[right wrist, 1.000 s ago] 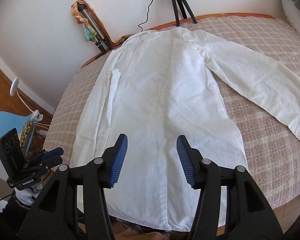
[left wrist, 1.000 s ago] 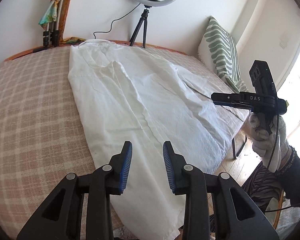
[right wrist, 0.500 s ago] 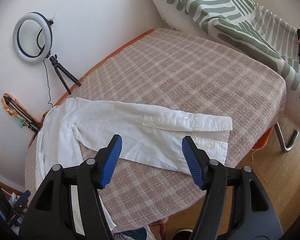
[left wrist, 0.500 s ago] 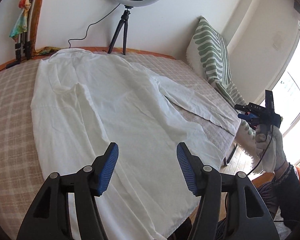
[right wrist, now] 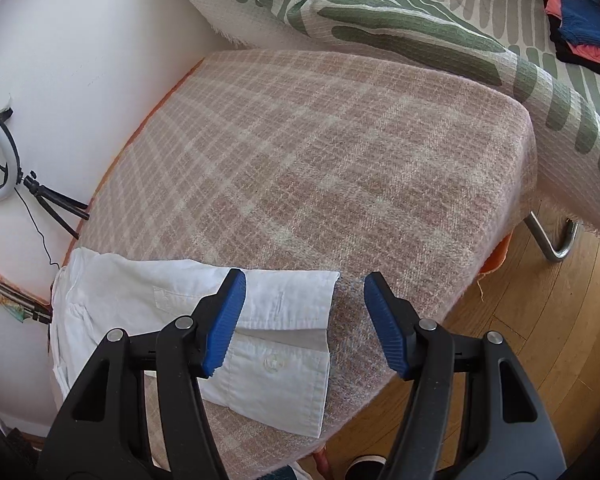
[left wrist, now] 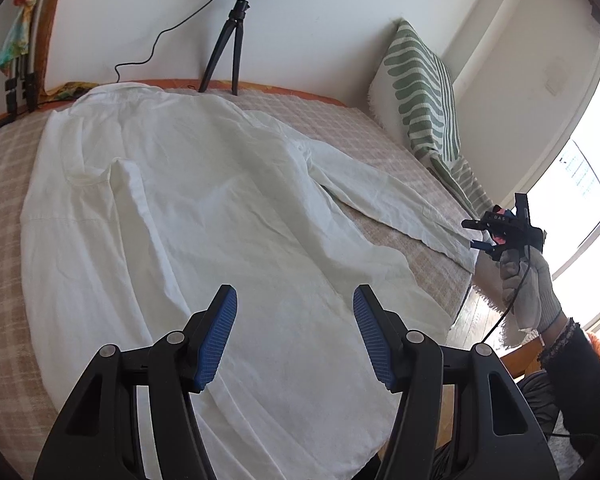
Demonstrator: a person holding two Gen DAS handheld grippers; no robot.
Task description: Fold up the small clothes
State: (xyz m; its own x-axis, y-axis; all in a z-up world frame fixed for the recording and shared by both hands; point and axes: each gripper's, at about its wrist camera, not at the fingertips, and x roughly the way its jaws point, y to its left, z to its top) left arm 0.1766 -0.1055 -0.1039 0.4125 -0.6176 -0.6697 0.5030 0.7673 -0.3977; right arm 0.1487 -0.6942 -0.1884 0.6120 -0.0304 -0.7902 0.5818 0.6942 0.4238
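A white long-sleeved shirt point(left wrist: 220, 208) lies flat on the pink checked table cover point(left wrist: 4, 184), collar at the far wall. Its left sleeve is folded over the body; its right sleeve point(left wrist: 384, 200) stretches out to the table's right edge. My left gripper point(left wrist: 296, 332) is open and empty above the shirt's lower body. My right gripper point(right wrist: 304, 320) is open and empty just above the sleeve's cuff point(right wrist: 284, 356), near the table corner. The right gripper also shows in the left wrist view point(left wrist: 480, 234), at the cuff end.
A ring light on a tripod point(left wrist: 236, 40) stands at the far wall. A green-patterned cushion point(left wrist: 420, 92) and throw point(right wrist: 420, 28) lie beside the table. Folded dark and coral clothes point(right wrist: 580, 28) lie on the throw. Wooden floor point(right wrist: 560, 340) lies past the table corner.
My right gripper swung from above the shirt's hem to the outstretched sleeve and closed in on its cuff. My left gripper opened wider and shifted right over the shirt's body.
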